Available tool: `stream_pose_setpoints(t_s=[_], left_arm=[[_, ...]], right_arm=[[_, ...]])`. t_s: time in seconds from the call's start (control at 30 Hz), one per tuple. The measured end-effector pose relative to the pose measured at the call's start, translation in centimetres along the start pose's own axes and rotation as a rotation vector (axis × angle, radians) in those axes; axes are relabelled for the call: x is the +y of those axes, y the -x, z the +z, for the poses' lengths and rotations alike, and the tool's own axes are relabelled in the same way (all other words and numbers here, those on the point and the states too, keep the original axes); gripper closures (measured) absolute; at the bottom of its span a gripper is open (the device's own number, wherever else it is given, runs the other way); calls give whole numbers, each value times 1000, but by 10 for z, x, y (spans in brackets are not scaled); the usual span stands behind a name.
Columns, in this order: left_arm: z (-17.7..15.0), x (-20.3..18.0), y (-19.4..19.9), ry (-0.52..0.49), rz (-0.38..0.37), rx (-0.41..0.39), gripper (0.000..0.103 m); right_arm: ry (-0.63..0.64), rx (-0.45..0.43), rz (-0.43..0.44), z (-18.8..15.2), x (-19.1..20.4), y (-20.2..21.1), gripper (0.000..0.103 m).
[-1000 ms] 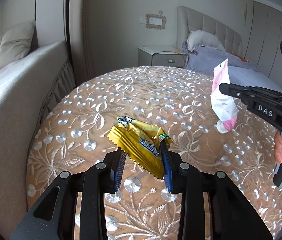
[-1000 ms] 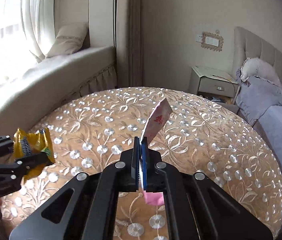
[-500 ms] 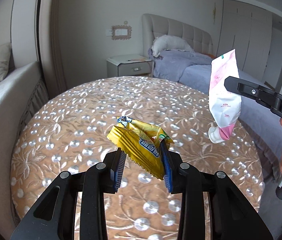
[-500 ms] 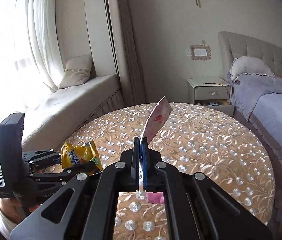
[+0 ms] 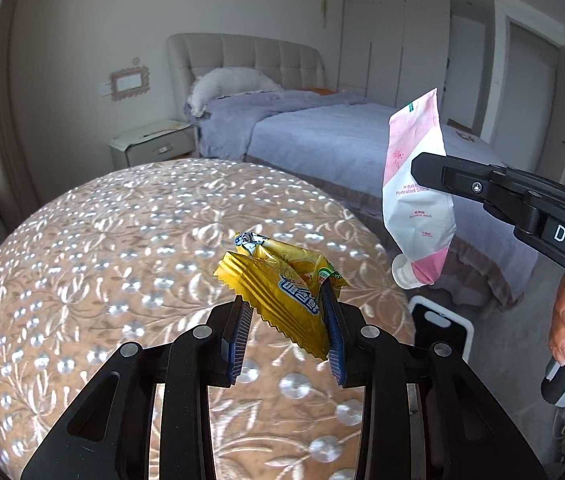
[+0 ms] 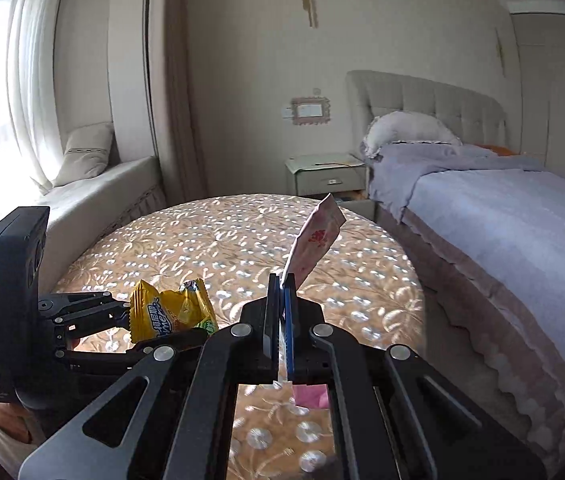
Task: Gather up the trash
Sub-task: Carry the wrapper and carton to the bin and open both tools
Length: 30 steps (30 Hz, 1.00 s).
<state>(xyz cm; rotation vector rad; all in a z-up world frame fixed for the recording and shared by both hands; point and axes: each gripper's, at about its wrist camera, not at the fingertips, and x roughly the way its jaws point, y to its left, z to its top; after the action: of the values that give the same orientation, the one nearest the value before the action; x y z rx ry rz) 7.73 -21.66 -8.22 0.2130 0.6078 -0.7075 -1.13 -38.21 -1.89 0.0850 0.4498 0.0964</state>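
My left gripper is shut on a crumpled yellow snack wrapper and holds it above the round table. The wrapper also shows in the right wrist view, with the left gripper at the lower left. My right gripper is shut on a flattened pink and white tube, which stands up from the jaws. In the left wrist view the tube hangs cap down from the right gripper, to the right of the wrapper and past the table's edge.
The round table has a gold embroidered cloth. A bed with lilac bedding stands to the right, a nightstand behind the table, a cushioned window seat to the left. A white and black object lies on the floor by the table.
Both grippers have risen and swung to the right with their items held. The bed and wardrobe have come into view; the window seat has left the left wrist view.
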Motion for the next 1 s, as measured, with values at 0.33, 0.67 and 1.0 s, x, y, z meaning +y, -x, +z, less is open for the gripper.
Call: stream_pose_setpoints(t_s=[0.33,0.67,1.0], left_arm=[[6,-94,-42,-146,-149,56,70],[7,-166,-82,-251,-241,91,70],[-12,-238,-147,-349,-322,219,70]], right_arm=[[-101,-3,-149,-39,-70,42,100],[-194,6,-231,-72,-127,64,100],[-254,22,-344,-114,-186,69,100]])
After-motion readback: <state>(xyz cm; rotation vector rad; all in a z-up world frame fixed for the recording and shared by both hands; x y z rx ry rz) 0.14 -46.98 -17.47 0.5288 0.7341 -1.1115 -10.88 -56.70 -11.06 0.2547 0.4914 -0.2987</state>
